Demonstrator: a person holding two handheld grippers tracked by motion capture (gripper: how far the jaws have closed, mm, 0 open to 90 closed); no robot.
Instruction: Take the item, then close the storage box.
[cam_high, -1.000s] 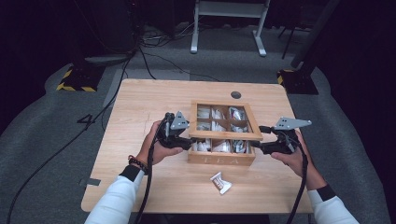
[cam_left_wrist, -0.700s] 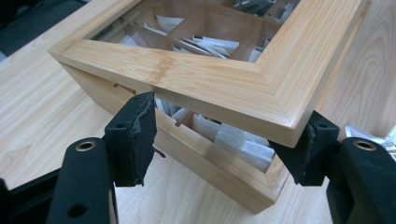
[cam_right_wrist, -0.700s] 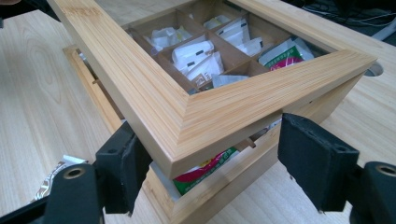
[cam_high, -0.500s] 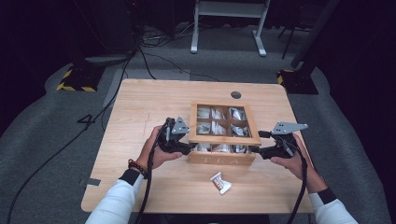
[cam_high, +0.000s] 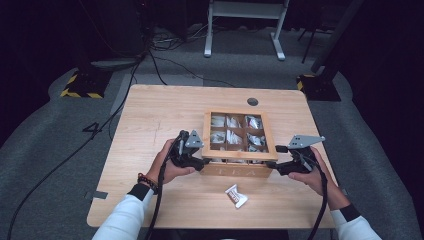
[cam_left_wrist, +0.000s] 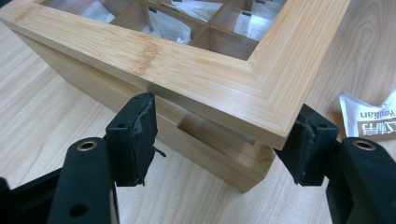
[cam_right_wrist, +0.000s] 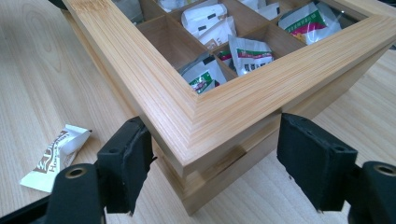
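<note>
A wooden tea box (cam_high: 235, 170) with a glass-paned lid (cam_high: 239, 155) stands mid-table, with several tea sachets in its compartments. The lid's front edge sits slightly above the base, leaving a gap. My left gripper (cam_high: 200, 162) straddles the front-left corner (cam_left_wrist: 261, 126), its pads (cam_left_wrist: 135, 130) pressed in under the lid's rim. My right gripper (cam_high: 275, 162) clamps the front-right corner (cam_right_wrist: 196, 121) the same way, one pad (cam_right_wrist: 135, 154) against the lid's lower edge. A loose white sachet (cam_high: 235, 195) lies on the table in front of the box.
The wooden table (cam_high: 160, 115) has a round cable hole (cam_high: 252, 101) behind the box. Both of the person's forearms, in white sleeves, come in from the near edge. The loose sachet (cam_right_wrist: 56, 158) lies between the two hands.
Both grippers have slid a little toward the near edge and closer to the box's front corners, the right one more. The box and the sachet stay where they were.
</note>
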